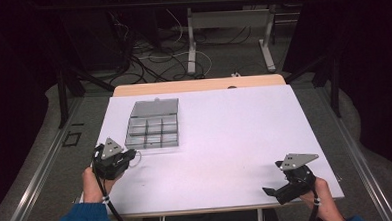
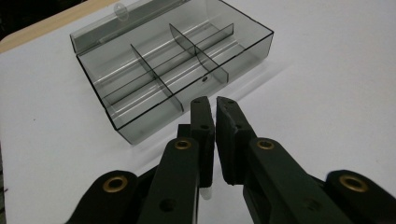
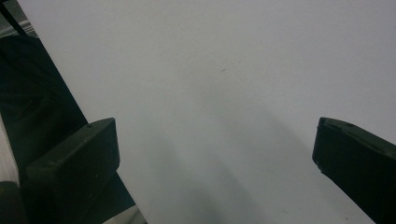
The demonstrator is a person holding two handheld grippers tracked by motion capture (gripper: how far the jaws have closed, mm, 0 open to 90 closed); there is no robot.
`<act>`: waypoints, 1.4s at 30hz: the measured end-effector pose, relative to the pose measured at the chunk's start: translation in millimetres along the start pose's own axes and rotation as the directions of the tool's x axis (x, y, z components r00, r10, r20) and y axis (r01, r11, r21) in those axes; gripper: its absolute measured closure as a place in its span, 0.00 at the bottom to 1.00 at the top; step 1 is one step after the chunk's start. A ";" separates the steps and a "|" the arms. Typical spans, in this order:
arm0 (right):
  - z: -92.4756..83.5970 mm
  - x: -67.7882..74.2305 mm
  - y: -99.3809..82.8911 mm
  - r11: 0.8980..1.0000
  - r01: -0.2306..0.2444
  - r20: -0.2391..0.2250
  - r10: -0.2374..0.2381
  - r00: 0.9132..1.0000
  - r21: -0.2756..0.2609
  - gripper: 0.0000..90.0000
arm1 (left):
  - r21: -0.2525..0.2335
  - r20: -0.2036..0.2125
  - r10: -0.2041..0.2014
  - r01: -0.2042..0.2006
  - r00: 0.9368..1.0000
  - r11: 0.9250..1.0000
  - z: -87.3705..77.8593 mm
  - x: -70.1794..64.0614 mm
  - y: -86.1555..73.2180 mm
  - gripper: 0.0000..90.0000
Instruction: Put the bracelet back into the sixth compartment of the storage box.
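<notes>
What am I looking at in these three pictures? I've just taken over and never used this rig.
A person stands at a table covered in white, holding one hand-held gripper in each hand. The high view looks down from above; the other two come from cameras riding on each tool, looking along its black jaws. The left hand-held gripper has its jaws nearly together, with nothing visibly between them, just short of a clear compartment box whose lid is open. The compartments look empty. The right hand-held gripper rests near the table's front right corner, jaws wide apart over bare surface, holding nothing.
</notes>
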State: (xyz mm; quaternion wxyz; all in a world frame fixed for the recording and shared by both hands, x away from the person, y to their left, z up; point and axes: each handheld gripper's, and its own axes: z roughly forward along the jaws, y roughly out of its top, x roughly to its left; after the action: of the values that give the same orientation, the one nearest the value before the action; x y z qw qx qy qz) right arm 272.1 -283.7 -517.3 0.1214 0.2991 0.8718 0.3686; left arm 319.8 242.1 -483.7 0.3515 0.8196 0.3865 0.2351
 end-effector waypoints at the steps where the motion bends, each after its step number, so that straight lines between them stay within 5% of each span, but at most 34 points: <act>1: 0.7 0.6 -0.4 1.000 -0.004 0.010 0.004 1.000 -0.012 0.00 | -0.002 -0.003 0.002 -0.002 1.000 1.000 -0.2 -0.1 1.0 0.96; 30: 0.7 -0.4 0.2 1.000 0.003 -0.002 -0.003 1.000 0.004 0.00 | -0.063 -0.003 0.006 -0.006 1.000 0.998 5.5 -0.3 26.7 0.96; 34: 2.6 0.4 -0.6 1.000 -0.006 0.001 0.006 1.000 -0.025 0.00 | -0.060 -0.002 0.015 -0.015 1.000 0.998 7.7 -0.1 29.7 0.96; 42: 0.9 -0.2 0.1 1.000 0.001 0.000 -0.001 1.000 0.006 0.00 | -0.070 -0.001 0.017 -0.017 1.000 0.997 10.2 1.5 35.3 0.96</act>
State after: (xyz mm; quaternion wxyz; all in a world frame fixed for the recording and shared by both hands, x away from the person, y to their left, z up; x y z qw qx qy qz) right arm 272.7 -283.2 -517.8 0.1206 0.2988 0.8730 0.3660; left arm 344.0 223.2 -463.3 0.3779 0.8100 0.3711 0.2518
